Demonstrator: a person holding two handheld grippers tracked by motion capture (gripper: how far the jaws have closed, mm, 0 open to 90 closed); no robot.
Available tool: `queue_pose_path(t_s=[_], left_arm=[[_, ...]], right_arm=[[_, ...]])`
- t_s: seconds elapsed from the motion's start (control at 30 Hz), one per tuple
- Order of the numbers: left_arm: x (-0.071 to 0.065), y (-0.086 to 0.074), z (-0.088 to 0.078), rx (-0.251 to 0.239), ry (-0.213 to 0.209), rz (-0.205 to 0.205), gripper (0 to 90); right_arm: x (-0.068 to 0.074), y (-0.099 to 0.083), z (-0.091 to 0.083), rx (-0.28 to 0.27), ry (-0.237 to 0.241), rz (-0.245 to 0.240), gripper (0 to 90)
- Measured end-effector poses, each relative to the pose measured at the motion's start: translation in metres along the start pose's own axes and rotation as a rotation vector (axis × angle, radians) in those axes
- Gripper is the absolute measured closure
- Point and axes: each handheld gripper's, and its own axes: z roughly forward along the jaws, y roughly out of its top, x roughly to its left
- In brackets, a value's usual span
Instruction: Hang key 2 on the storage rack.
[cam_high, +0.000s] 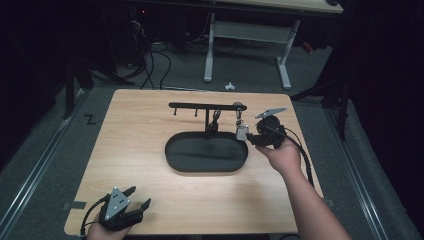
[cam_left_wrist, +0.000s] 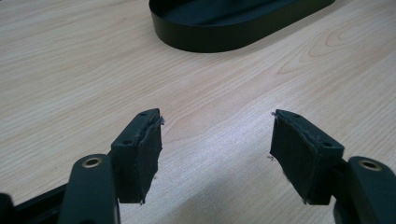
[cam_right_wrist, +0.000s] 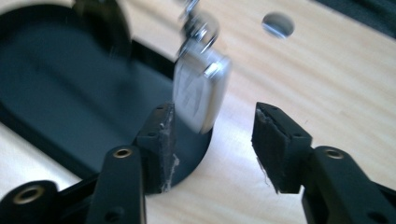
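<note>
A black rack with hooks stands over the back of a black oval tray. A silver tag on a short chain hangs from the rack's right end, and a dark keychain hangs at the middle post. My right gripper is just to the right of the tag. In the right gripper view the blurred tag hangs between the open jaws, close to the left pad, with a clear gap to the right one. My left gripper rests open near the table's front left corner, nothing between its jaws.
The wooden table has bare room left of the tray and along the front. A round hole in the tabletop lies beyond the tag. White desk legs and cables stand on the floor behind.
</note>
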Motion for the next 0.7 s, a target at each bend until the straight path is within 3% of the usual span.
queue_pose_path(t_s=[0.1, 0.23, 0.43, 0.7], left_arm=[[0.000, 0.000, 0.000, 0.003, 0.003, 0.004, 34.1], [0.000, 0.000, 0.001, 0.008, 0.003, 0.004, 34.1], [-0.001, -0.001, 0.003, 0.013, 0.002, 0.004, 34.1], [-0.003, 0.000, 0.004, 0.016, 0.007, 0.008, 34.2]], right_arm=[[0.009, -0.018, 0.001, -0.050, 0.006, -0.014, 48.8], [0.016, -0.040, 0.005, -0.058, -0.013, 0.000, 48.5], [0.021, -0.070, 0.003, -0.114, -0.009, 0.033, 39.8], [0.029, -0.108, 0.005, -0.178, 0.013, 0.032, 33.3]])
